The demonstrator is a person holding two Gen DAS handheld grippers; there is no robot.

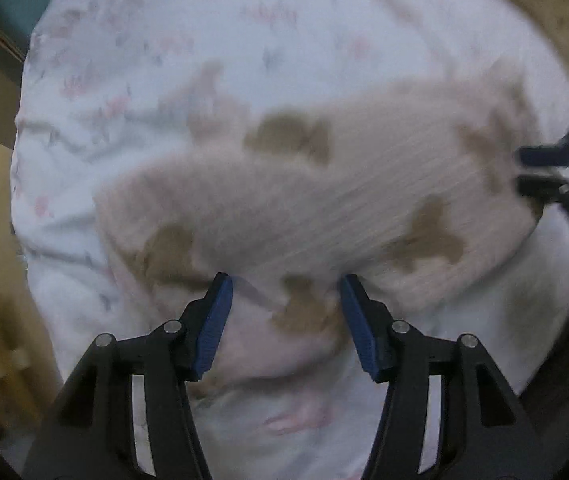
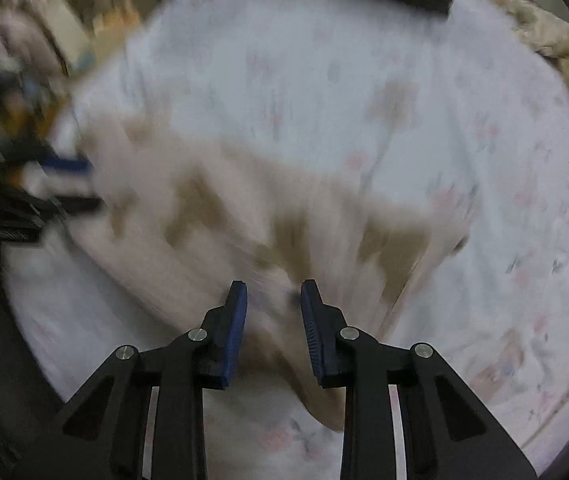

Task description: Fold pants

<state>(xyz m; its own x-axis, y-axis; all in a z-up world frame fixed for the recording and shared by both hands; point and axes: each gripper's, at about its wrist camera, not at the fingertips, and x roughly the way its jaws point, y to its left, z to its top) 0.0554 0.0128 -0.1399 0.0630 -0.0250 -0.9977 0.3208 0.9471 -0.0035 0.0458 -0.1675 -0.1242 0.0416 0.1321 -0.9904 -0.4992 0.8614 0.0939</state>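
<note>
Black, blue-padded left gripper (image 1: 284, 292) and right gripper (image 2: 273, 296) are held parted, gripping nothing, above blurred pale pink, brown-patched fleece pants (image 1: 324, 184) spread beneath them on white floral bedsheet (image 1: 204, 40).

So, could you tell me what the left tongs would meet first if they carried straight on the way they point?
Most likely the pinkish pants with tan patches, which lie between the open left tongs on the printed white sheet. Blur leaves the depth unclear.
</note>
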